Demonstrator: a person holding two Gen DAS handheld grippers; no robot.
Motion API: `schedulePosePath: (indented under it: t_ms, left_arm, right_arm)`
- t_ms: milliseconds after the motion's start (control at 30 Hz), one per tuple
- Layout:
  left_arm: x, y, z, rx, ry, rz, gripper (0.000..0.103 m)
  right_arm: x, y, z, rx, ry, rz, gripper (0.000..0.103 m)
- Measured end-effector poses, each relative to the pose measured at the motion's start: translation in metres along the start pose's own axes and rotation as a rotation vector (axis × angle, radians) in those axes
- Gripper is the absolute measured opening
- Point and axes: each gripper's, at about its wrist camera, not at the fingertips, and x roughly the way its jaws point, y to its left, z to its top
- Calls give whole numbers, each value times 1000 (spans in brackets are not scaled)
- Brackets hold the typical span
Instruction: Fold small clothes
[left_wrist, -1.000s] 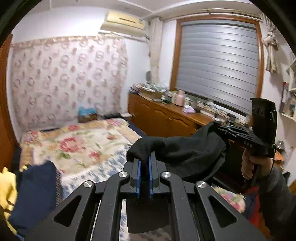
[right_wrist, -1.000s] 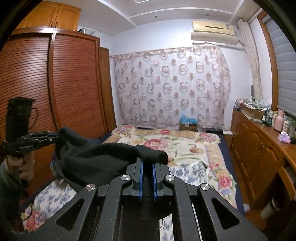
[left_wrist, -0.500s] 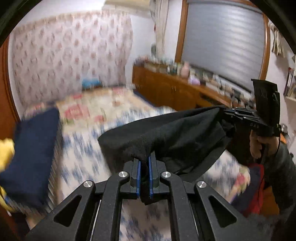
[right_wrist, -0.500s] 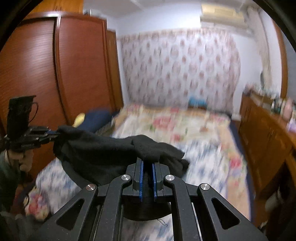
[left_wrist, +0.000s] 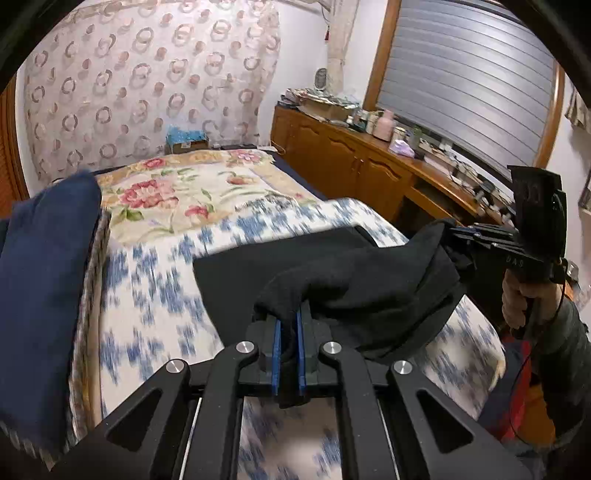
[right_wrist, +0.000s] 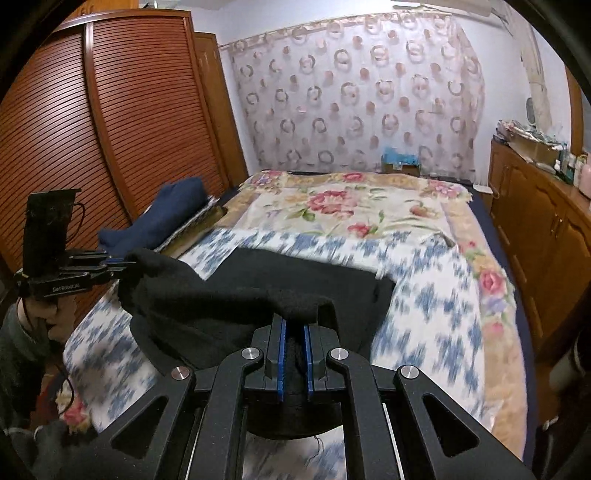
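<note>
We hold black garment (left_wrist: 369, 291) stretched between left tool (left_wrist: 288, 354) and right tool (right_wrist: 294, 360), both clamped on cloth. Laying step over bed (right_wrist: 443, 314); next: spread flat, release.

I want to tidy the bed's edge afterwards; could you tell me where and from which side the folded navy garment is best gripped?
Probably the folded navy garment is best pinched at its rounded near end, coming from the bed's foot: it lies lengthwise along the wardrobe-side edge of the bed, that end bulging towards the cameras.
</note>
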Motion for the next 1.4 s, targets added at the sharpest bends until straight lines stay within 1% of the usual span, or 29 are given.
schedulePosePath:
  t_ms: [67, 133, 267, 367, 400, 433, 467, 500, 533, 567, 600, 633, 700, 767, 833, 967, 1033, 1167, 1267, 1367, 1400]
  left_arm:
    - [17, 9, 16, -4, -5, 16, 7]
    - [34, 17, 26, -9, 1, 26, 7]
    - [64, 31, 33, -24, 33, 41, 7]
    - [77, 42, 30, -49, 56, 27, 7]
    - [79, 44, 28, -52, 60, 22, 8]
    - [79, 45, 27, -53, 61, 19, 10]
    - [78, 46, 26, -50, 59, 19, 13]
    - [75, 46, 25, -47, 54, 17, 23]
    - [71, 46, 23, -47, 48, 9, 30]
    - [66, 46, 19, -51, 41, -1, 44]
    - [63, 46, 17, -51, 38, -4, 47]
    - [60, 45, 15, -49, 42, -5, 49]
    - [53, 42, 6, -38, 50, -4, 61]
    - [48, 40, 0, -36, 47, -4, 63]
    - [47, 39, -7, -36, 56, -13, 65]
    - [61, 36, -18, -20, 117, -17, 65]
    - [67, 34, -20, -17, 136, -11, 65]
    - [80, 38, -21, -20, 169, 11, 65]
    - [89, 42, -13, -18, 173, 30, 65]
    - [100, 44, 2, 21, 157, 69, 65]
    - [105, 47, 8, 15, 153, 78, 65]
  right_arm:
    - [25, -7, 13, 10, 6, -10, 8]
    - [49, -14, 16, 22, 18, -15, 8]
    - [97, -31, 28, 46, 63, -33, 8]
    - [115, -32, 29, 31, 94, -47, 11]
    - [118, -32, 30, 26, 102, -51, 12]
    - [112, -31, 28, 23, 106, -51, 14]
    - [114, -30, 29, 20, 105, -58, 15]
    - [111, -29, 33, 14, 96, -72, 23]
    - [104, -26, 34, 7, 86, -88, 34]
    - [96, -24, 35, 3, 76, -100, 40]
    - [89, -23, 35, -1, 62, -108, 48]
    - [81, -19, 34, -10, 50, -109, 51]
    - [72, -12, 27, -48, 46, -97, 51]
    - [64, -2, 17, -82, 54, -85, 53]
    - [61, 9, 8, -107, 69, -68, 59]
    - [73, 32, 2, -169, 112, -39, 60]
    - [83, 44, 0, -207, 140, -42, 60]
    - [103, 55, 5, -271, 180, -58, 60]
    - [112, 51, 17, -286, 178, -49, 60]
    - [127, 44, 32, -298, 162, -60, 59]
    - [132, 42, 36, -308, 157, -68, 53]
